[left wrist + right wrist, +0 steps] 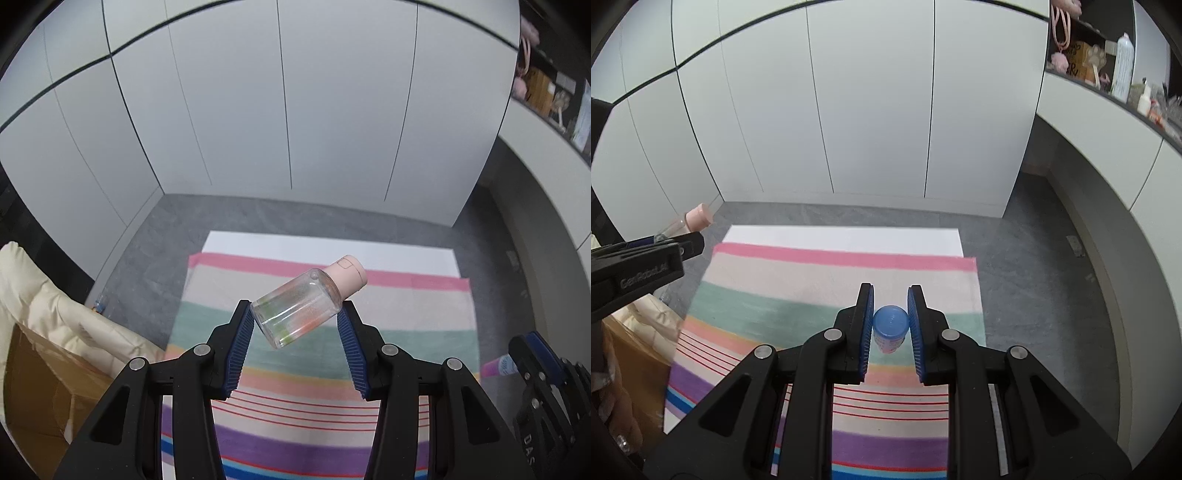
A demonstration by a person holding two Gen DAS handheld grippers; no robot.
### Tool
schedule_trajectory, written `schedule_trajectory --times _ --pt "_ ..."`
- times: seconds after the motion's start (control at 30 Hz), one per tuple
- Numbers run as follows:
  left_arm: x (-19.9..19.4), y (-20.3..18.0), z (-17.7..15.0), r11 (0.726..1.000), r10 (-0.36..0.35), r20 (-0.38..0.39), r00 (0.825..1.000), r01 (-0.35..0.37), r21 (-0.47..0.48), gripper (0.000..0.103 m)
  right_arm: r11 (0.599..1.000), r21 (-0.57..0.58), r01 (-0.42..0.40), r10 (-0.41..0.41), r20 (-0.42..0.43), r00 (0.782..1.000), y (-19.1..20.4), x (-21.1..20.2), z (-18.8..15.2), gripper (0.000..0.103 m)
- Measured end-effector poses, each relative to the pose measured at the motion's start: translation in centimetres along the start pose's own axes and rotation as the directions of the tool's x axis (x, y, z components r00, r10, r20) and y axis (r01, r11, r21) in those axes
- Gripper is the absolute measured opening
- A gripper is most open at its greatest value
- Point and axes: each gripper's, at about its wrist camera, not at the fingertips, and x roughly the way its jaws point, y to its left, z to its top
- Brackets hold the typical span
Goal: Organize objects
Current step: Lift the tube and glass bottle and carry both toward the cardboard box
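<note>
My left gripper (295, 310) is shut on a clear bottle with a pink cap (301, 301), held tilted in the air above the striped towel (406, 332), cap up and to the right. In the right wrist view the left gripper (690, 243) enters at the left with the bottle's pink cap (698, 218) sticking out. My right gripper (890, 295) is shut on a small blue-capped bottle (891, 326), held over the striped towel (775, 291). In the left wrist view the right gripper (532, 343) is at the right edge with that bottle's pink body (498, 367).
The towel lies on a grey floor (155, 236) before white cabinet doors (295, 110). A cardboard box (37, 387) and a cream quilted cushion (55, 302) sit at the left. A shelf with toiletries (1123, 70) runs along the upper right.
</note>
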Motion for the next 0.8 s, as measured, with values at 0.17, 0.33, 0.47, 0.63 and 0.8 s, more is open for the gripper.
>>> schedule_trajectory --times 0.17,0.33,0.47,0.63,0.8 --pt "-3.3 0.9 0.5 1.0 -0.017 0.027 0.999 0.018 -0.007 0.048 1.0 -0.022 -0.013 0.014 0.043 0.999 1.4 -3.1 1.8 0.02" --pt "-5.7 1.4 0.5 0.999 -0.035 0.054 0.998 0.035 0.001 0.048 0.999 -0.033 -0.02 0.022 0.061 0.998 1.9 -5.1 2.8 0.02" --pt "-6.6 1.6 0.0 0.999 -0.041 0.054 0.998 0.041 0.012 0.048 0.999 -0.017 -0.031 0.032 0.048 0.998 1.0 -5.5 3.5 0.02" --pt "-7.6 2.1 -0.7 0.999 -0.05 0.034 0.998 0.049 0.012 0.048 0.999 -0.022 -0.03 0.031 0.045 0.998 0.8 -6.9 3.6 0.02" --pt "-9.1 2.7 -2.1 0.999 -0.048 0.031 0.998 0.047 0.027 0.048 0.999 -0.038 -0.033 0.034 0.046 0.998 1.0 -9.3 3.1 0.02"
